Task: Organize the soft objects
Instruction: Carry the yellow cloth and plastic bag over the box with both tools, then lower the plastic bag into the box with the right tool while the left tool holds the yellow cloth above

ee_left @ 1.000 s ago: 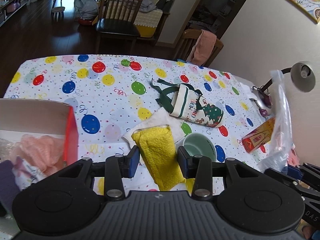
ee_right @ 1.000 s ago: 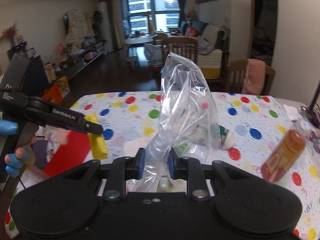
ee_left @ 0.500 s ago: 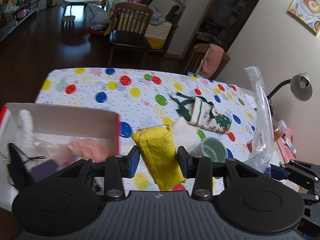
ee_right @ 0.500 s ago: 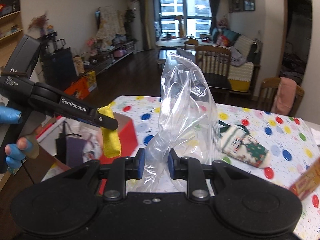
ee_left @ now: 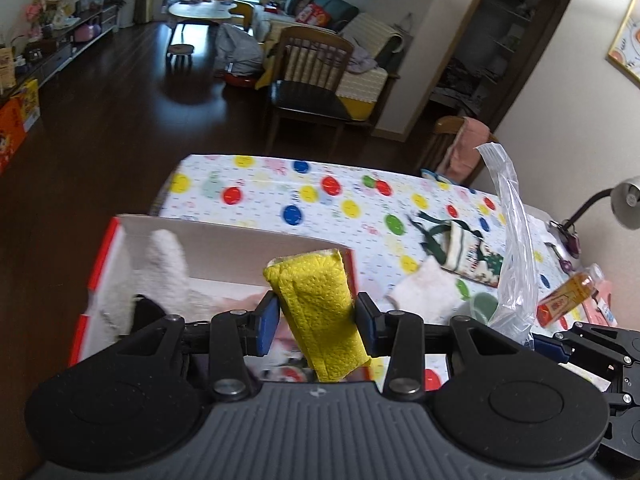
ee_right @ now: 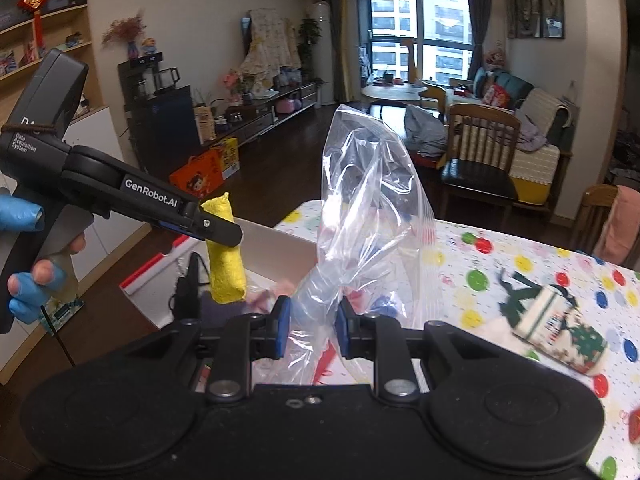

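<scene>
My left gripper (ee_left: 317, 321) is shut on a folded yellow cloth (ee_left: 320, 300) and holds it in the air over the red-and-white cardboard box (ee_left: 116, 240). The right wrist view shows that yellow cloth (ee_right: 226, 256) hanging from the left gripper (ee_right: 218, 230) above the box (ee_right: 280, 248). My right gripper (ee_right: 309, 328) is shut on a clear plastic zip bag (ee_right: 368, 208), which stands up from its jaws; the bag (ee_left: 516, 248) rises at the right in the left wrist view. Inside the box lie a white fluffy item (ee_left: 164, 268), something pink and dark pieces.
On the balloon-print tablecloth (ee_left: 320, 204) lie a Christmas-print pouch (ee_left: 468, 252) with green straps, a white cloth (ee_left: 424, 292), a green bowl (ee_left: 480, 308) and an orange packet (ee_left: 568, 296). A desk lamp (ee_left: 624, 200) stands at the right. Wooden chairs (ee_left: 312, 80) stand beyond the table.
Both grippers have swung left with their loads. The yellow cloth went from above the tablecloth to above the box, and the bag followed towards the box.
</scene>
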Demonstrator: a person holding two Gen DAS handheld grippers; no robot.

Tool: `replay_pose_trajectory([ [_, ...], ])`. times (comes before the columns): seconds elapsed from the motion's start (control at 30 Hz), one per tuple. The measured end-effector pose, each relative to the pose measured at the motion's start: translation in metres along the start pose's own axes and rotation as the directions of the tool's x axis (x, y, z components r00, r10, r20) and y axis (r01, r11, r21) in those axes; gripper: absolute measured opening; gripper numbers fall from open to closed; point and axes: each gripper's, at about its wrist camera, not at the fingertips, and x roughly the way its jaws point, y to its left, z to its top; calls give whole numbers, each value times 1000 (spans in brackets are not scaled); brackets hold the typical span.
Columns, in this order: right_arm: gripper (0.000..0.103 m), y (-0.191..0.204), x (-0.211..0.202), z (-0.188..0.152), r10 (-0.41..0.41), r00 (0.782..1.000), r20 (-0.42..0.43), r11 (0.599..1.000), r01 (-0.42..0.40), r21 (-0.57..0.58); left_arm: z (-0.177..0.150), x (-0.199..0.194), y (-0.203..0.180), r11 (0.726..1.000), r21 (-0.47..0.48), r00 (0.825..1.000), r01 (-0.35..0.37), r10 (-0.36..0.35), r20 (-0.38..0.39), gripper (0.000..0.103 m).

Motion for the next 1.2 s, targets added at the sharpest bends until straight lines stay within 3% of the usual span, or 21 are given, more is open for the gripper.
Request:
replay_pose_trajectory([
  [0.57,23,41,78,8,6,994,-108,999,-11,-47,4,-7,92,993,-40,993,-112,111,-36,40],
  [1.03,23,69,130,-19,-13,977,-214,993,-13,-120,-11,17,124,978,46,968,-203,208,-140,40],
  [1.2,23,74,137,-20,-21,974,-225,991,-9,-130,-22,31,124,975,81,959,-205,217,-184,40],
])
